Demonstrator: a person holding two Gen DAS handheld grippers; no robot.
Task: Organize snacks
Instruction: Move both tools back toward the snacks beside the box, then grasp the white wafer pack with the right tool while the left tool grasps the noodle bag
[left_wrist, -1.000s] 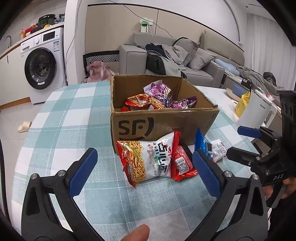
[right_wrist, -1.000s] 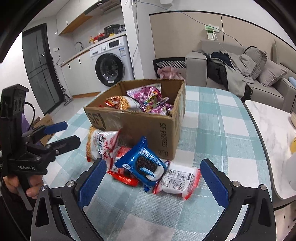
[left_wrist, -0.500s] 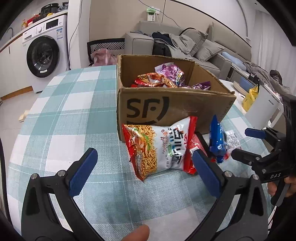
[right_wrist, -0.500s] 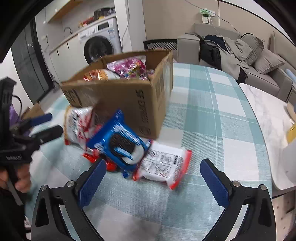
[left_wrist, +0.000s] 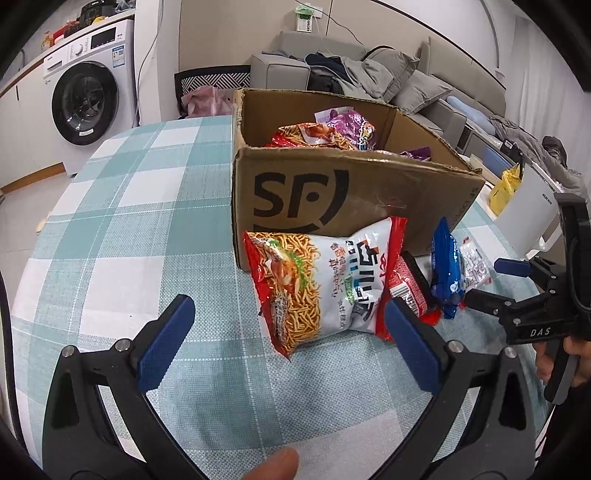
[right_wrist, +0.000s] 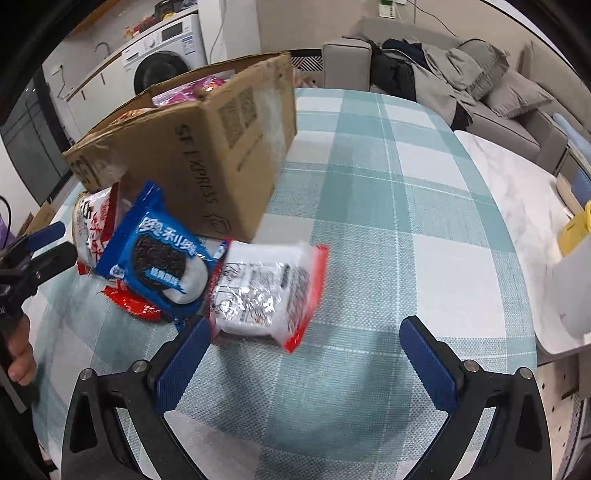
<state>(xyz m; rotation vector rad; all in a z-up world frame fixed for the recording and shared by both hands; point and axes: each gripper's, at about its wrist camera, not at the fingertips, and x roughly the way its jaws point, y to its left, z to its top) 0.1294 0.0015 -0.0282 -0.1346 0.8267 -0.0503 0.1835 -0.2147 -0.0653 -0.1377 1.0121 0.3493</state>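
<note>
My left tongs (left_wrist: 288, 334) and right tongs (right_wrist: 306, 363) both gape wide, holding nothing, low over the checked table (left_wrist: 122, 221). Noodle snack bag (left_wrist: 321, 284), Oreo pack (right_wrist: 159, 258) and white-red packet (right_wrist: 269, 291) lie against the SF cardboard box (left_wrist: 332, 199), which holds more snacks.

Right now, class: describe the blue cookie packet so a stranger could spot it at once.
Find the cardboard box on the checked tablecloth. Snack packs lie at its foot; the blue cookie packet leans among them, the only blue one, picturing a dark sandwich cookie.
</note>
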